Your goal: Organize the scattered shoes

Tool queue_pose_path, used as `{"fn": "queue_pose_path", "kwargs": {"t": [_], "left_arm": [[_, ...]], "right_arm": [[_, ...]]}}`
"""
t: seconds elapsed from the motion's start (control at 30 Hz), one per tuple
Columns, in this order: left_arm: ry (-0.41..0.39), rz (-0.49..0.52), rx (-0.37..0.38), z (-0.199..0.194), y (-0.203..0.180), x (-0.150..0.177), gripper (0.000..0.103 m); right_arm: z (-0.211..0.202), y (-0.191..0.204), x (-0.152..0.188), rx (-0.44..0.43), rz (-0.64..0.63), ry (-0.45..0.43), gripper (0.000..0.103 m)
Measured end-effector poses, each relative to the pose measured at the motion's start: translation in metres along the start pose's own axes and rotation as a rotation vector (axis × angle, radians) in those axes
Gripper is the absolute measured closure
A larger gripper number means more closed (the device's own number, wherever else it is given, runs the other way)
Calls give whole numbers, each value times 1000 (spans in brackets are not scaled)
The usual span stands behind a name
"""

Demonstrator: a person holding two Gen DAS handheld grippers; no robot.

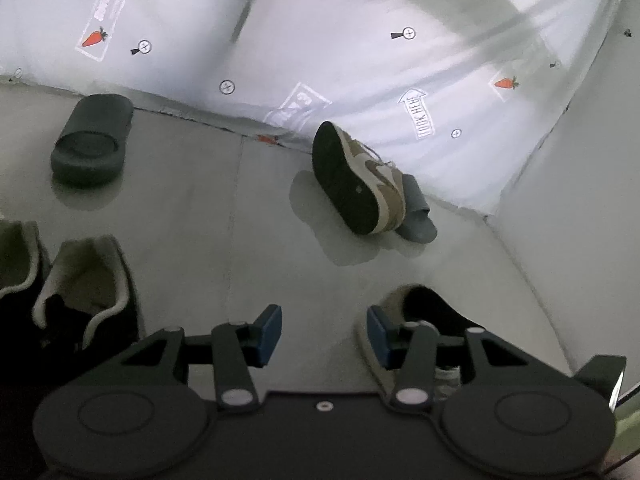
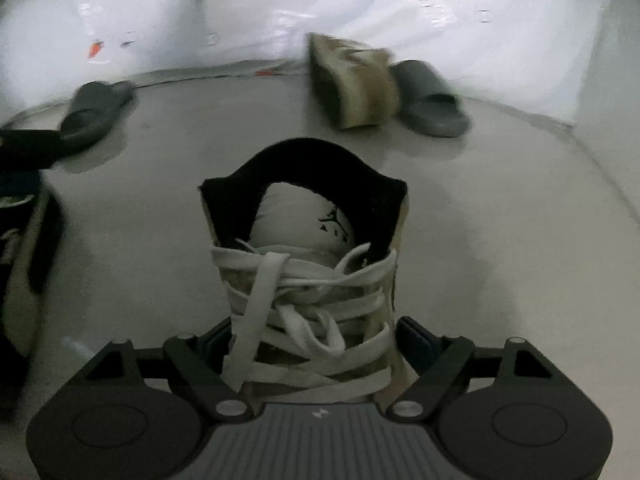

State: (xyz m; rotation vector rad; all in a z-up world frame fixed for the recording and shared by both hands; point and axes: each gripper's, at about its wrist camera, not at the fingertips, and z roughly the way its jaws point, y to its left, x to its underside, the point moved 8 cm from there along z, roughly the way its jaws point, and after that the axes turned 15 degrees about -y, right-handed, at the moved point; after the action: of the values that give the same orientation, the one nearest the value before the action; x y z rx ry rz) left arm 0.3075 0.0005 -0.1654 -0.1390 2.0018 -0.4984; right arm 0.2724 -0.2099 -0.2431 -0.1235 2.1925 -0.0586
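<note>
Two slides, tan sneaker [image 1: 356, 178] on its side on grey floor [image 1: 224, 200] by printed white sheet [image 1: 360, 60]. Right tongs [image 2: 316, 344] clamp laced sneaker [image 2: 308, 264]; left tongs [image 1: 324, 330] spread, empty. Far shoes blurred.

The laced sneaker [image 2: 308, 280] is tan with white laces and a black collar (its pale tongue bears a black logo). Both slides [image 1: 93, 140] [image 2: 430, 98] are dark grey. The white sheet [image 1: 360, 40] carries orange carrots.
</note>
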Motion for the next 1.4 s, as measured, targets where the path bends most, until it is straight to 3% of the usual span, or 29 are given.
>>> {"fn": "queue_pose_path", "kwargs": {"t": [0.2, 0.33, 0.4, 0.6, 0.67, 0.8, 1.0, 1.17, 1.4], "left_arm": [[24, 35, 45, 29, -24, 4, 55], [30, 79, 80, 61, -40, -1, 54], [35, 95, 99, 79, -47, -6, 49], [36, 165, 191, 173, -78, -36, 41], [39, 196, 194, 212, -91, -44, 39], [39, 248, 134, 273, -105, -51, 38], [2, 289, 78, 313, -111, -50, 37], [18, 358, -30, 336, -101, -37, 37], [-8, 488, -38, 342, -103, -30, 34]], "right_arm": [[19, -73, 5, 195, -2, 15, 20], [23, -104, 3, 175, 140, 16, 17], [18, -115, -7, 133, 230, -21, 16], [8, -134, -78, 143, 212, -301, 1], [30, -143, -98, 146, 250, -316, 1], [85, -157, -110, 139, 360, -246, 1], [140, -153, -113, 119, 378, -185, 1], [153, -137, -113, 112, 351, -168, 1], [151, -130, -112, 124, 310, -164, 1]]}}
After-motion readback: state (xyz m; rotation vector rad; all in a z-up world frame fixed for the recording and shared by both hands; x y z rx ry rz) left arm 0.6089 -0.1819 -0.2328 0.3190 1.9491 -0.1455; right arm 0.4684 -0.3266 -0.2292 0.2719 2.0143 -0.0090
